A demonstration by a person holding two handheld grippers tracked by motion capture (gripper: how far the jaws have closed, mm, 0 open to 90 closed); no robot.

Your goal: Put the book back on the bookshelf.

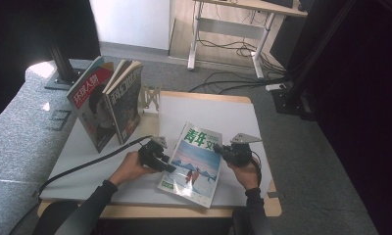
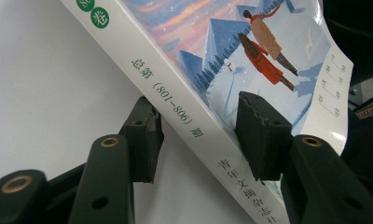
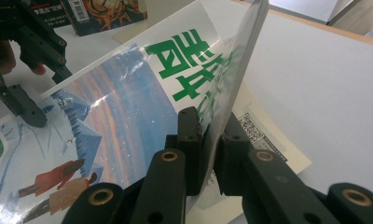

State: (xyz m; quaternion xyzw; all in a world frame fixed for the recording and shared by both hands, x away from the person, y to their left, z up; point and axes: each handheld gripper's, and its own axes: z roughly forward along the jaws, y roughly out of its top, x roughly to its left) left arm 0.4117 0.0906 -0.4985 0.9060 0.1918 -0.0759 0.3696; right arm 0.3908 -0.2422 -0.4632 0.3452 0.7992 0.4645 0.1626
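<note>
The magazine [image 1: 195,164] is paper with a glossy cover [image 3: 128,107] that catches glare; its spine [image 2: 184,112] is smooth white paper. The table [image 1: 233,120] has a matt white top and a pale wood edge [image 1: 155,211]. The left gripper [image 2: 198,135] and right gripper [image 3: 211,154] are matt black plastic with brass-coloured rivets; one pad [image 2: 257,130] looks rough and chipped. The floor [image 1: 311,161] is grey carpet.

We wear dark long sleeves [image 1: 93,203]. Each black hand-held gripper [image 1: 170,168] carries 2 matte jaws with brass-ringed pivots [image 2: 109,141], a grey 3-cornered plate [image 1: 245,138], and a trailing black cable [image 1: 86,164].
</note>
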